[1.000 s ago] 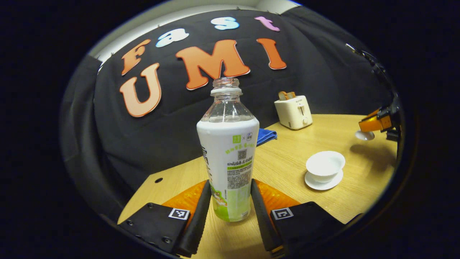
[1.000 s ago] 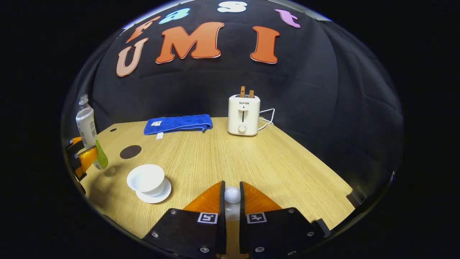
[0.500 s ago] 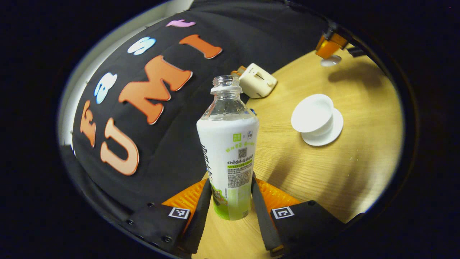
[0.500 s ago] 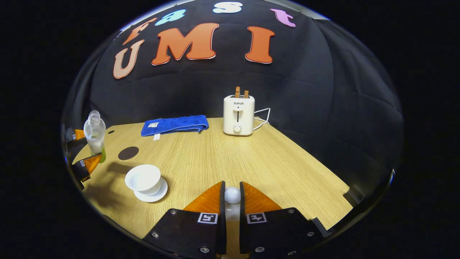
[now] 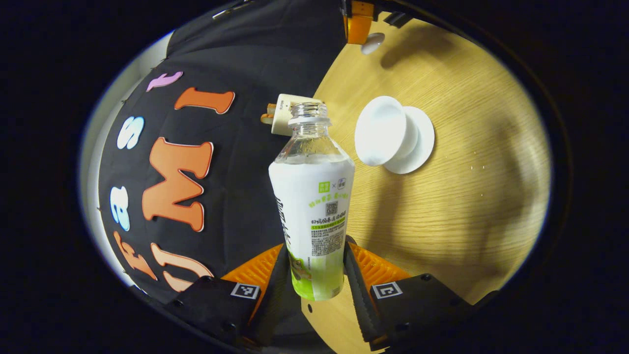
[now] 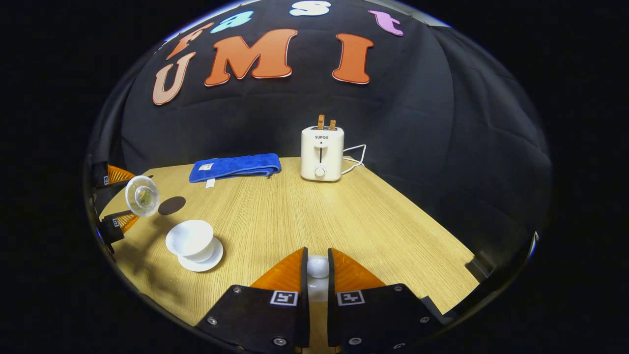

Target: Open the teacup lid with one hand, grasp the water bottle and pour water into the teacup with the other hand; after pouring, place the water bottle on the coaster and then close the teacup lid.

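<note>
Up close, the left gripper [image 5: 314,275] pinched one water bottle [image 5: 312,216] low on its label, both fingers pressed against its sides. The bottle had no cap, and it was tipped far over, its open mouth aimed toward the single teacup [image 5: 381,130]. From the right gripper view that same bottle [image 6: 142,195] showed mouth-on, hanging in the air just beside and above the teacup [image 6: 190,240], with the left gripper [image 6: 114,201] behind it at the table's edge.

The right gripper [image 6: 317,268] was closed on the one small white lid [image 6: 318,267], its knob nipped between the two fingers, held above the table [image 6: 344,221] well apart from the cup. In the left gripper view this gripper [image 5: 361,24] and the lid [image 5: 372,43] sat far off near the top.

The teacup stood open on one white saucer [image 6: 209,260]. Beyond it lay one dark round coaster [image 6: 172,205], bare, near the bottle's mouth. Farther back rested one folded blue cloth [image 6: 236,167] and one cream toaster [image 6: 322,152] with two slices poking up.
</note>
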